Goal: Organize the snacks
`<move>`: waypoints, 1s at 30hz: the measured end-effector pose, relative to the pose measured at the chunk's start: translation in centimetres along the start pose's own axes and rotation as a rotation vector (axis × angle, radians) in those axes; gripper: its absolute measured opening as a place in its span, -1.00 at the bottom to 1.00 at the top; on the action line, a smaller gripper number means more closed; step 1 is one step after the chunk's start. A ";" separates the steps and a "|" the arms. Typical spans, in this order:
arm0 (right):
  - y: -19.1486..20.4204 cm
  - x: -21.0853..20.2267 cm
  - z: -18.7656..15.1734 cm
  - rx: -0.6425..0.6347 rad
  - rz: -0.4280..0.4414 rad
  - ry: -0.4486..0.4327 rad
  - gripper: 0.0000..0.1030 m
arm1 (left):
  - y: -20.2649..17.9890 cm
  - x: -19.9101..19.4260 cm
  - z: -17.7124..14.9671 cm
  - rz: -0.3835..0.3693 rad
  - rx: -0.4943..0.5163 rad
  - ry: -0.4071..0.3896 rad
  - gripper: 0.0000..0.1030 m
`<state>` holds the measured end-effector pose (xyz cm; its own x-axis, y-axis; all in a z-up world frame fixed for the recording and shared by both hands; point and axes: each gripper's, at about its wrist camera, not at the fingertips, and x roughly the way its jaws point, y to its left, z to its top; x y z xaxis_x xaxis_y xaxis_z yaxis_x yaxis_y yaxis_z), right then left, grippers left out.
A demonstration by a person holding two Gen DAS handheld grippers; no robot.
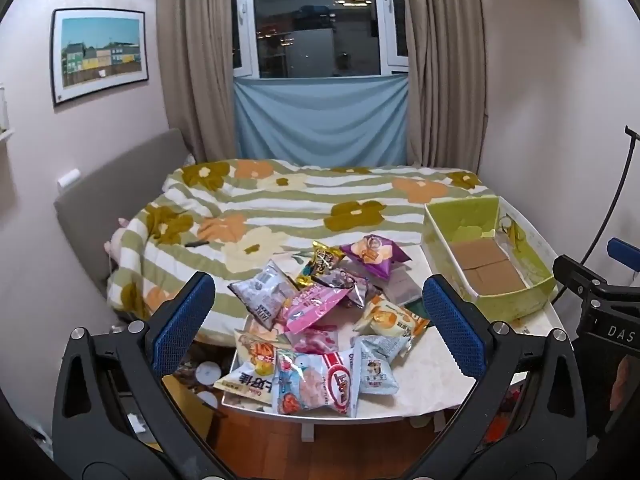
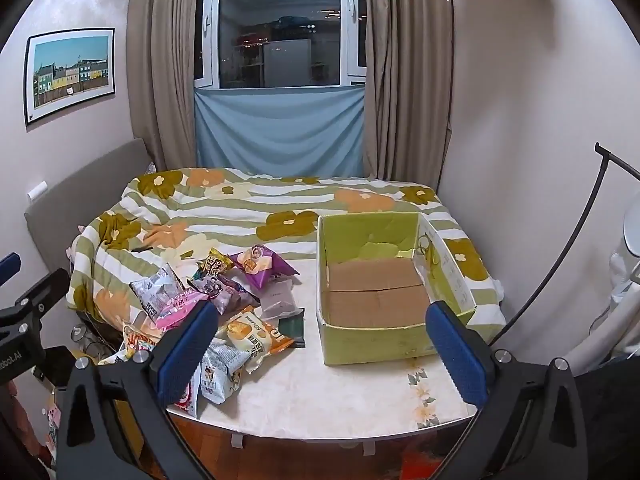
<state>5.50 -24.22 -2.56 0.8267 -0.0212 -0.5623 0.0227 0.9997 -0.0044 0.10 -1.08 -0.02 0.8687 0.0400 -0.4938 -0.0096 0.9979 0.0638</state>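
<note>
Bedroom setting: bed (image 1: 280, 200) with a green-striped flowered quilt runs back to a curtained window (image 1: 316, 20); framed print (image 1: 100, 54) of coloured houses on the wall to the side. Night outside, ceiling lamp reflected in the glass.

Pale tabletop (image 2: 320, 384) stands at the foot of the bed, faint floral print near its front edge.

Snack packets heaped in a loose pile (image 1: 320, 320) on the tabletop's left part, overlapping each other. Noted in the pile: purple packet (image 1: 376, 256) at the far side, gold-and-black packet (image 1: 324, 260) just beside it, grey-white packet (image 1: 266, 292) on the bed side, pink packet (image 1: 314, 304) in the middle, blue-and-red packet (image 1: 316, 384) nearest the front edge, orange-and-white packet (image 1: 394, 318) on the side toward the box. A flat dark sachet (image 2: 292, 326) lies at the pile's edge in the right wrist view.

Green cardboard box (image 2: 384, 276) sits on the tabletop's right part, apart from the pile, top open; only its brown cardboard floor shows inside. No snack in it.

Left tongs (image 1: 320, 320): spread wide, blue pads well apart, nothing between them, held above the near edge facing the pile. No contact with any packet.

Right tongs (image 2: 320, 344): also spread wide, holding nothing, facing the gap between pile and box. Left pad overlaps the pile's near side in view; contact cannot be confirmed.
</note>
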 end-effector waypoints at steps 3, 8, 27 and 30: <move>0.1 0.0 0.2 0.004 -0.006 0.003 0.99 | -0.1 0.2 0.1 -0.001 0.013 0.003 0.99; 0.2 0.1 0.3 0.008 -0.010 0.005 0.99 | 0.1 0.2 0.2 -0.016 0.014 0.001 0.99; 0.1 0.5 0.6 0.018 -0.020 0.004 0.99 | 0.2 1.1 0.4 -0.007 -0.006 0.000 0.99; 0.0 0.5 0.6 0.018 -0.020 0.003 0.99 | 0.2 1.1 0.4 -0.008 -0.009 0.003 0.99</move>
<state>6.22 -24.20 -2.36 0.8241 -0.0411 -0.5650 0.0494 0.9988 -0.0006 1.26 -0.87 -0.25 0.8672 0.0325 -0.4969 -0.0075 0.9986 0.0523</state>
